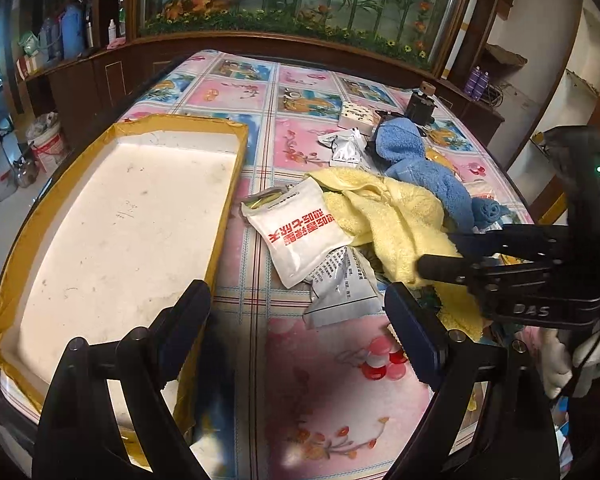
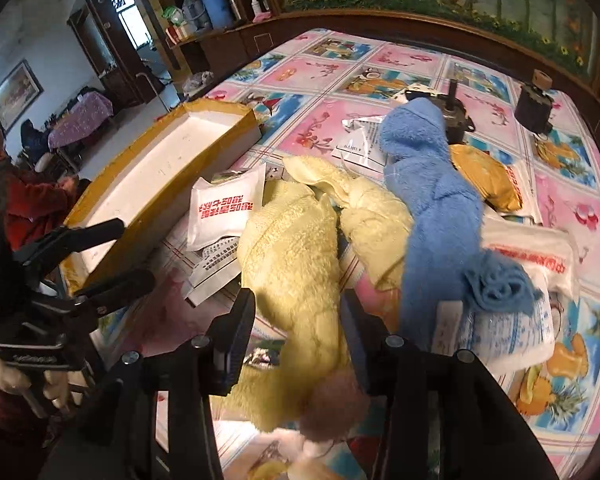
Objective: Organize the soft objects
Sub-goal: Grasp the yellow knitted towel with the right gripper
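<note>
Counter [image 1: 332,380] under a floral cloth; landmark is the shallow yellow-edged tray [image 1: 112,240], nothing in it.

Yellow towel [image 2: 296,280] lies heaped just beside the tray's near corner, over the white packets [image 1: 300,240]. Blue towel [image 2: 432,216] sits beyond it, farther from the tray.

Right gripper [image 2: 296,316]: jaws part-closed around a fold of the yellow towel; whether they pinch firmly cannot be told.

Left gripper [image 1: 300,328]: jaws wide, holding nothing, beside the tray.

Risks, judged: a shallow bite slips; the trailing towel drags packets or snags the blue towel.

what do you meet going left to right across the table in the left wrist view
tray → white pouch → yellow towel → blue towel → right gripper
</note>
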A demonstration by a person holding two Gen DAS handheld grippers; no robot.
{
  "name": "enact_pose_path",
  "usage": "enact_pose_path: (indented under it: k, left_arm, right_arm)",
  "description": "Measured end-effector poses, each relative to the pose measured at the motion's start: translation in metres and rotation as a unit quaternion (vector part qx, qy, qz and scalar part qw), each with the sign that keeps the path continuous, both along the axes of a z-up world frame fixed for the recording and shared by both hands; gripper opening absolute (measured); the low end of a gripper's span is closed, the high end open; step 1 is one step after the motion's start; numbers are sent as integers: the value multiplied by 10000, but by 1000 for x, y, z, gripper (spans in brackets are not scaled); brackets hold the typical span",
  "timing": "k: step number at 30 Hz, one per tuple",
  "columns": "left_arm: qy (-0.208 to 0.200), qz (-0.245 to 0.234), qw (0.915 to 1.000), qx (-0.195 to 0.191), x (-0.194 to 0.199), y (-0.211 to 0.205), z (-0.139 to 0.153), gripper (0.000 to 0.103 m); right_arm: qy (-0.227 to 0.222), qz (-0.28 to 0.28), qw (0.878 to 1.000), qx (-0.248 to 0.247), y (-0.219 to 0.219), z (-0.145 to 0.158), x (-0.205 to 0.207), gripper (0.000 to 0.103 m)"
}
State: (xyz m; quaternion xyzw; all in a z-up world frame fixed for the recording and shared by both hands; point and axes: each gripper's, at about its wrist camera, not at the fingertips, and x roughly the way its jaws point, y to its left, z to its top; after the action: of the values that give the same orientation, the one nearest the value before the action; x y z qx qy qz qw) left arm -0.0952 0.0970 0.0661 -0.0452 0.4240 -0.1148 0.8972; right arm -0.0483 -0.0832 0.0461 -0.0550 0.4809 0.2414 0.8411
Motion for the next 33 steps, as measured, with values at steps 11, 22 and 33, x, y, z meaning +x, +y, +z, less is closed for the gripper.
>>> enact_pose_path:
  k: [11,22,33]
  left_arm:
    - [274,-303,9991,-141,16,-21,-9,90]
    - [908,-1049,9899,278,30,-65,-40,34]
    - [457,-918,9944,271,22,-57,-30,63]
  right_arm:
    - [-200,-492,9966,624,-29,11,-12,40]
    - [-160,-678,9914,1104,-51,14,-23,41]
    - [-41,-644,9906,1203,-53,5,-20,41]
